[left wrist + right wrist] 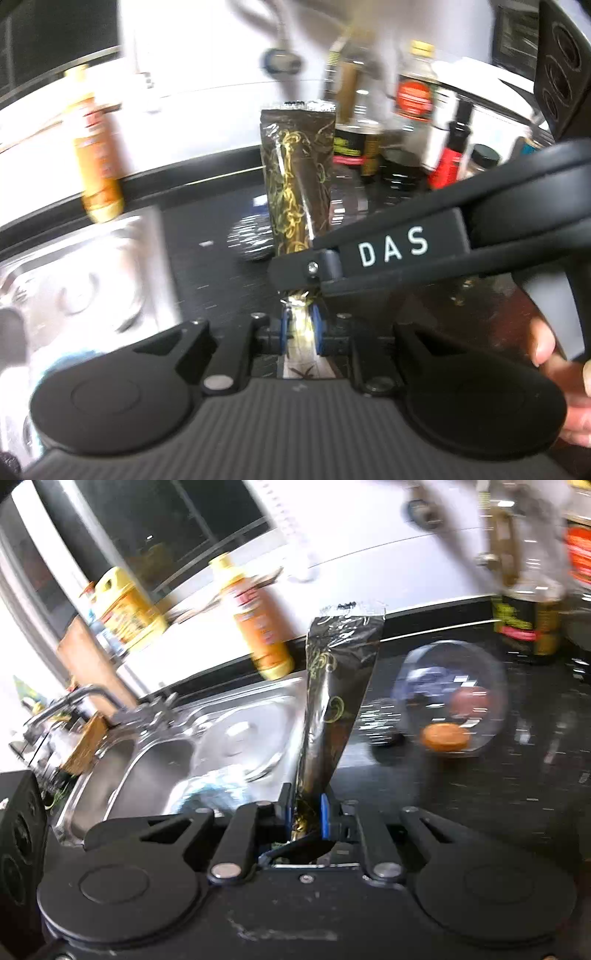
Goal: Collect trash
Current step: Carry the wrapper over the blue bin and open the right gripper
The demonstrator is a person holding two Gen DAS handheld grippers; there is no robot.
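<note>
A dark foil wrapper [295,177] with yellow squiggles stands upright between the blue pads of my left gripper [300,328], which is shut on its lower end. My right gripper [295,275], marked DAS, reaches in from the right and crosses the same wrapper just above the left pads. In the right wrist view the wrapper [340,686] rises from my right gripper [304,808], whose blue pads are shut on its crumpled bottom. Its sealed silver top edge points up and away. Both views are blurred.
A steel sink [159,760] with a faucet [74,698] lies left, beside a black counter [221,266]. An orange bottle [98,162] stands behind the sink. Several bottles and jars [413,96] crowd the right. A clear bowl [448,709] holds an orange piece. A hand [554,354] grips the right tool.
</note>
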